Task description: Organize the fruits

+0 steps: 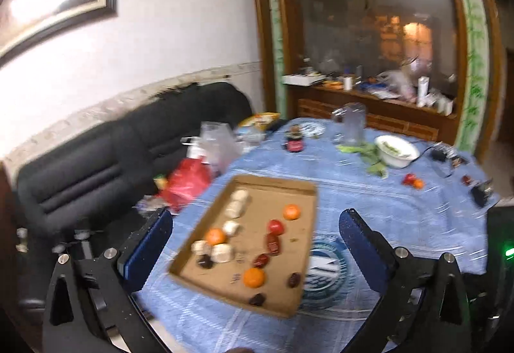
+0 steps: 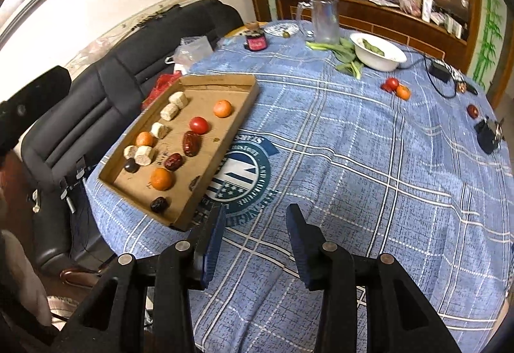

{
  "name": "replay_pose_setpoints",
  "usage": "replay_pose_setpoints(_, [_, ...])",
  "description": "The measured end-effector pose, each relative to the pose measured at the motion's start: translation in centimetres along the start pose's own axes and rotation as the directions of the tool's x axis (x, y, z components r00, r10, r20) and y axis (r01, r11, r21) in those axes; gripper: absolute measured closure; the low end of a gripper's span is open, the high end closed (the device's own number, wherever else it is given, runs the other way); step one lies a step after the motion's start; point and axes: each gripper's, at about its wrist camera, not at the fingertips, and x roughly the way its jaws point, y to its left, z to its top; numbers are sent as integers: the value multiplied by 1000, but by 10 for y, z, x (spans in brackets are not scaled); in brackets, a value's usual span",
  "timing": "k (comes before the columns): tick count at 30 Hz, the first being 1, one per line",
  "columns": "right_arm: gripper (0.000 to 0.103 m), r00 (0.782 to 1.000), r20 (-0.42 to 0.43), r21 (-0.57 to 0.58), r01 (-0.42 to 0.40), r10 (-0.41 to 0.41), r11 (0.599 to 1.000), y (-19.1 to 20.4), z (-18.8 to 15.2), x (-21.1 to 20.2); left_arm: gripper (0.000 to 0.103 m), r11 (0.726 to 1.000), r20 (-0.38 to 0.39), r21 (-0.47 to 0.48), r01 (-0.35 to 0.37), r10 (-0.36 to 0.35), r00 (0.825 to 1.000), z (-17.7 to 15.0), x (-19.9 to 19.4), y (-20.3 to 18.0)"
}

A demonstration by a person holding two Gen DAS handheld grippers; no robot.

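On the blue checked tablecloth [image 2: 353, 160], the cardboard tray [image 2: 225, 134] of fruit lies ahead-left of the right gripper [image 2: 253, 218], its fingers narrowly parted, empty; the left gripper [image 1: 255, 224] hovers above, spread wide, empty.

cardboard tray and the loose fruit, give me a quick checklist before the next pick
1. Left hand-held gripper open, nothing between its fingers: ok.
2. Right hand-held gripper free of any fruit: ok.
3. Cardboard tray flat on the tablecloth, free space along its right side: ok.
4. All fruit in the tray: not ok; a tomato and an orange lie loose by the white bowl.
5. Loose pair touching each other: cannot tell.
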Motion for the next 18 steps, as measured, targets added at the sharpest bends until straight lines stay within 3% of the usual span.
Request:
replay_pose_setpoints(3, [57,1000,7,-15,-11,11,1000,4,-1,-2,0,999,-23,35,-39,40,999,-4,1,-4])
replay_pose_setpoints(12, [53,999,-39,-6,-28,28,1000,14,-2,16,0,1000,-172,-15,23,-25,985,-20,20,15])
replay_pose_setpoints(18, [53,996,-81,-17,-35,33,999,28,0,38,0,998,-317,-42,45,-56,947,-41,54,28])
